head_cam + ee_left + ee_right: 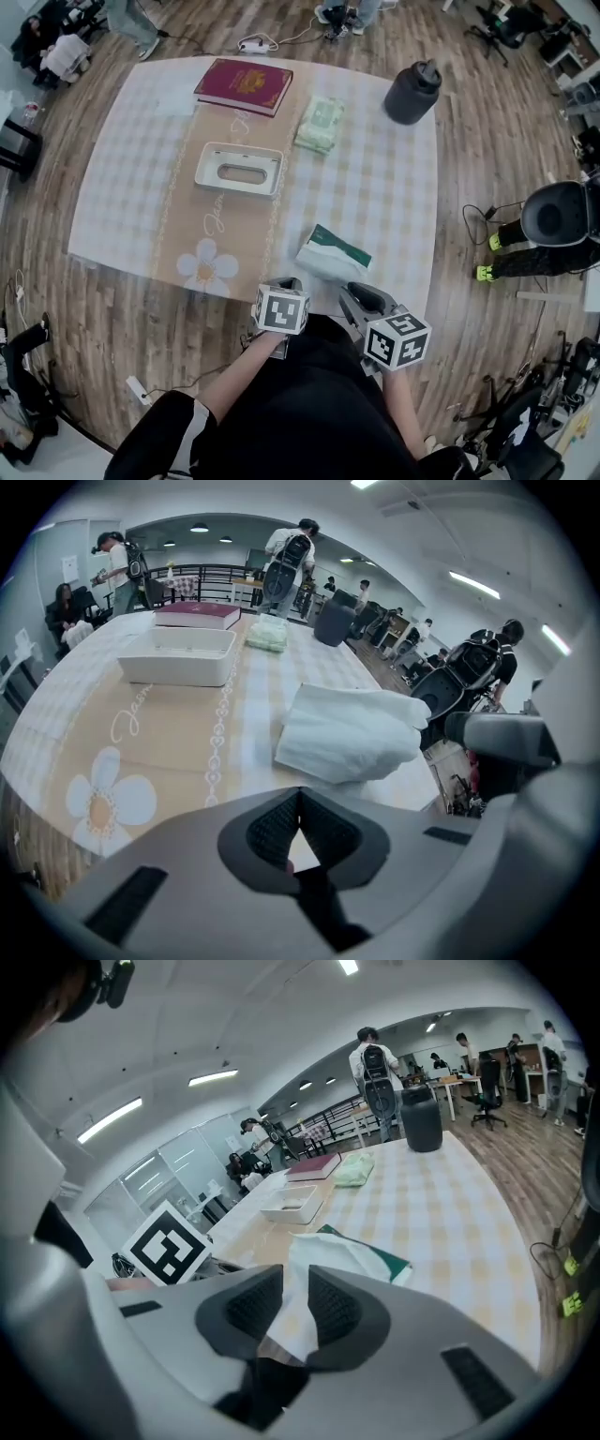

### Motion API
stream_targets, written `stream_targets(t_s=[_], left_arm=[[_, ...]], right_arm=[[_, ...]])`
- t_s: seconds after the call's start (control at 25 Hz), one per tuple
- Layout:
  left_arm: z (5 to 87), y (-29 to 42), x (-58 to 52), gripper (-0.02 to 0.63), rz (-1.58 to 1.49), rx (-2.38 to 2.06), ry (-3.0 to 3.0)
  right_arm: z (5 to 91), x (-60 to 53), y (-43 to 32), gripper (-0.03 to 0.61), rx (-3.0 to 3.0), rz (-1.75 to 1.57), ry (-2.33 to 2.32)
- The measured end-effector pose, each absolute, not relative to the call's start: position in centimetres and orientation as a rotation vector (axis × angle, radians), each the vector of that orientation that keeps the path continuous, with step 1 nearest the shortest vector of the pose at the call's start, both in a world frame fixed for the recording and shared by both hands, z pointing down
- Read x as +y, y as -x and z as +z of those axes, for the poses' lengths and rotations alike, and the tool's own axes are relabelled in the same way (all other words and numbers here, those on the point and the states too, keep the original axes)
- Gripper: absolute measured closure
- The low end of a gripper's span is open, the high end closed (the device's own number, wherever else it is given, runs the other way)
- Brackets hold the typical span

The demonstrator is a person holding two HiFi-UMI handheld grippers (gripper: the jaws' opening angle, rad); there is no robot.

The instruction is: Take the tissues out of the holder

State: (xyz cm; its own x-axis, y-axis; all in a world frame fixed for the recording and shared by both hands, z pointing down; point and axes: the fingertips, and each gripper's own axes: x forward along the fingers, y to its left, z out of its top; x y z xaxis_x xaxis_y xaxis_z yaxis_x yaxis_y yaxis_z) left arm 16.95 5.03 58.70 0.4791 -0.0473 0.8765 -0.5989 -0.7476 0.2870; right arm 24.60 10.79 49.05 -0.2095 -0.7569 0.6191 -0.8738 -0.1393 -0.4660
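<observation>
Closest to the viewer, a person's two hand-held grippers sit at the near edge of a table [384,197] covered in a checked cloth. The right gripper [286,1299] has its jaws pressed nearly together on a white sheet of the tissues [323,1258]. That sheet comes up from a white bundle with a green side, lying on the table directly ahead of the gripper. The left gripper [299,806] has its jaws closed tip to tip with nothing between them; the tissues lie just ahead and to its right. Farther ahead of the left gripper stands the white holder [239,171], well apart from the tissues. Beyond the holder lie a red book [244,86] and a pale green packet [319,125]. Far ahead of the right gripper stands a dark jug [412,93].
</observation>
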Motion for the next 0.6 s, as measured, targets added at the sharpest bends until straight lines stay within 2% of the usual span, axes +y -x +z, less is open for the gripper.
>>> stream_targets(t_s=[0.12, 0.24, 0.6], left_arm=[[58.3, -15.5, 5.8, 0.606, 1.281, -0.492, -2.165], [58.4, -14.0, 6.6, 0.606, 1.3, -0.466, -2.165], [59.0, -10.6, 9.2, 0.606, 1.336, -0.395, -2.186]], right_arm=[[49.5, 10.7, -22.2, 0.531, -1.926, 1.298, -1.887], [50.5, 10.8, -20.0, 0.558, -1.885, 1.333, -1.875], [55.3, 13.0, -15.0, 0.565, -1.68, 1.473, -1.788]])
